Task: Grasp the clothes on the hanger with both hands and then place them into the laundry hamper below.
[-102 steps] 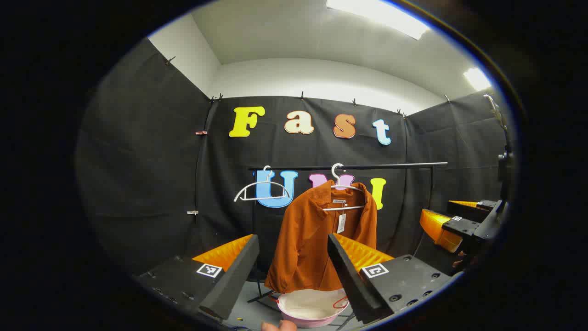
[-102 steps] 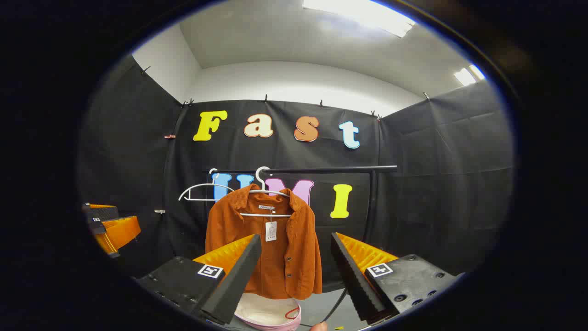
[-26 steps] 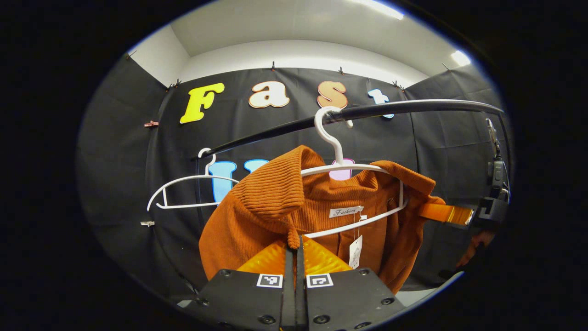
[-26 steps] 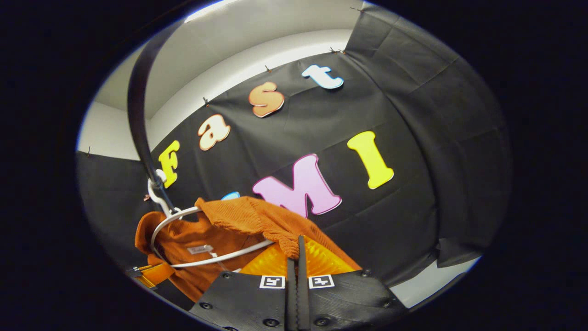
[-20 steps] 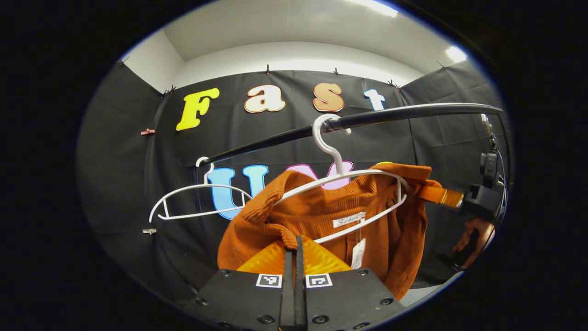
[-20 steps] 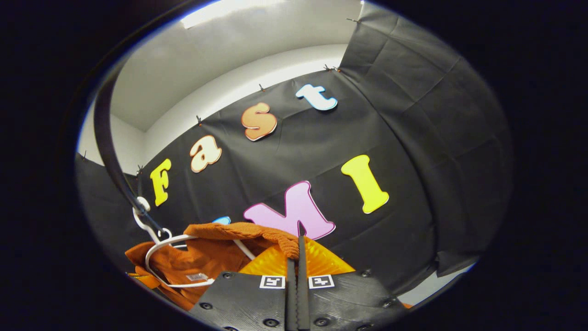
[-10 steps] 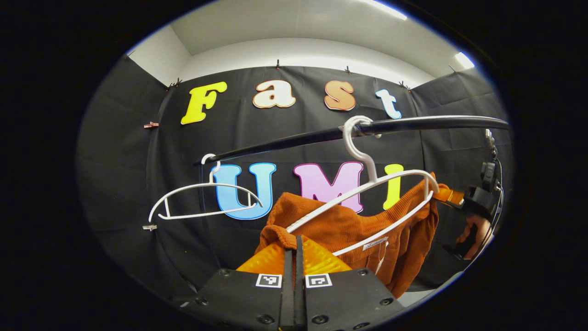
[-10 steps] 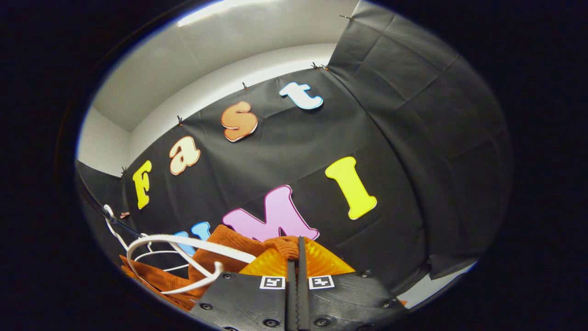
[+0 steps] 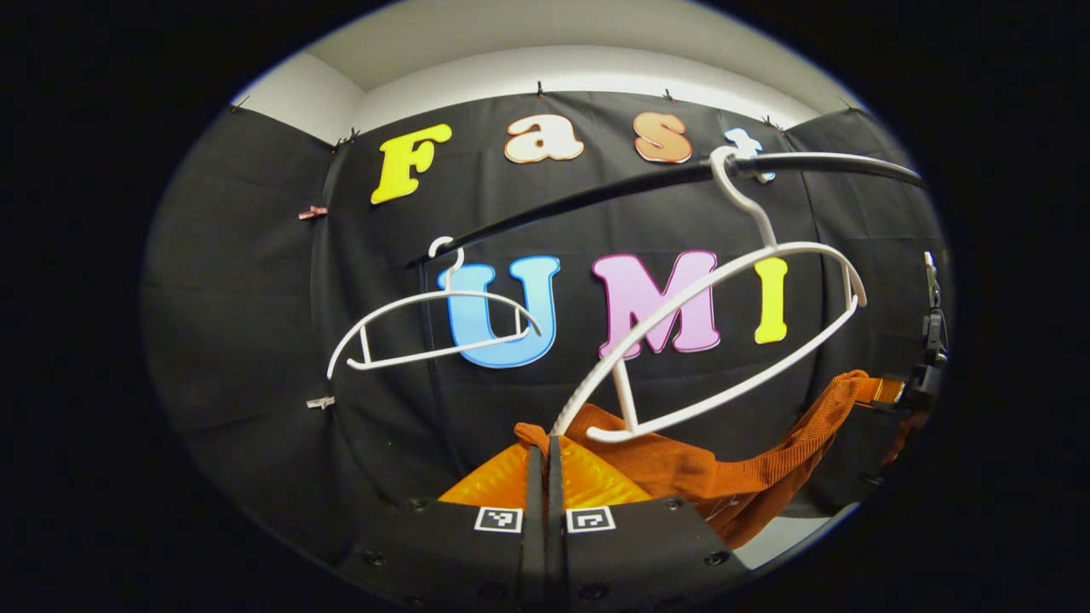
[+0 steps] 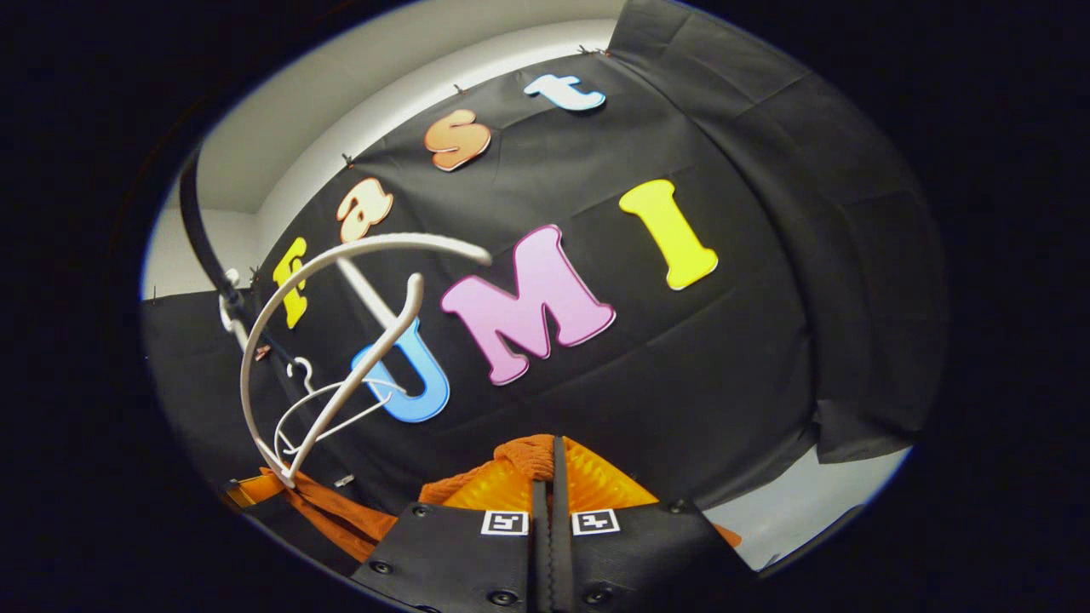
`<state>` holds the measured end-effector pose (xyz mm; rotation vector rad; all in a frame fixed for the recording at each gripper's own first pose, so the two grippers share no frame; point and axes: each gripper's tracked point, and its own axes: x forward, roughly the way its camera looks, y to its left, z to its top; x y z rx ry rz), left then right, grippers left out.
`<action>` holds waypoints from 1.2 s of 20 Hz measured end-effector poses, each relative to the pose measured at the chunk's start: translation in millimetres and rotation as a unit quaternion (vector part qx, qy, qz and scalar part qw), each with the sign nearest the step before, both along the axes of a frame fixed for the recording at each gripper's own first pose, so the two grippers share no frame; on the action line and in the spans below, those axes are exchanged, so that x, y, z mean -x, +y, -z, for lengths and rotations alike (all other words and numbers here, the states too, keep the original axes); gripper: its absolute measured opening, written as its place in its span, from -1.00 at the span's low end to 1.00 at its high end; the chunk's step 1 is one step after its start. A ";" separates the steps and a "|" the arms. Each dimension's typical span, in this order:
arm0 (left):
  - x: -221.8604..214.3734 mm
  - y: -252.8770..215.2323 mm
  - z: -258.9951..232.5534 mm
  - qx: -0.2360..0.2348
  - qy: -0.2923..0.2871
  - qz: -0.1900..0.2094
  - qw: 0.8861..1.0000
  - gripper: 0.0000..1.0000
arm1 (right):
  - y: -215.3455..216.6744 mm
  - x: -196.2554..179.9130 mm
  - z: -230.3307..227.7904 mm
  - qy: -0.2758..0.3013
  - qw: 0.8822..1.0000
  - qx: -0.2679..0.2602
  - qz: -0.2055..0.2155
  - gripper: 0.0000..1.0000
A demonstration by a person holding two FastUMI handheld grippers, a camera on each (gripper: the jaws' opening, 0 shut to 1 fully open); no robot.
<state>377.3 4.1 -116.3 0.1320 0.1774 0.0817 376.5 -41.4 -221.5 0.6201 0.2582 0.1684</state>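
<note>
Two white hangers (image 9: 443, 328) (image 9: 724, 340), one orange garment (image 9: 724, 468) — two grippers (image 9: 545, 451) (image 10: 545, 455) clamping it.

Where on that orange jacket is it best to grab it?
By its two shoulder edges, one per gripper, coming from the front. The jacket is limp, so spread holds keep it stretched below the hanger; left gripper and right gripper grip so now.

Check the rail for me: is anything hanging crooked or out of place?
The near hanger hangs tilted on the rail, its low end just above the jacket both grippers pinch. The other hanger hangs level.
</note>
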 end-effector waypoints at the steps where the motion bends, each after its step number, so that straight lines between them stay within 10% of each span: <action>1: 4.2 0.3 8.7 0.001 0.007 0.001 1.000 -0.91 | 10.8 9.1 2.4 0.005 1.000 0.000 -0.016 -0.92; 12: 33.0 -87.6 38.0 0.067 0.044 0.105 0.991 -0.92 | 144.3 89.2 -31.2 -0.003 0.978 -0.011 -0.207 -0.92; 24: 13.7 -108.0 114.6 0.108 0.079 0.115 0.984 -0.91 | 172.0 97.4 51.3 0.063 0.961 0.049 -0.265 -0.92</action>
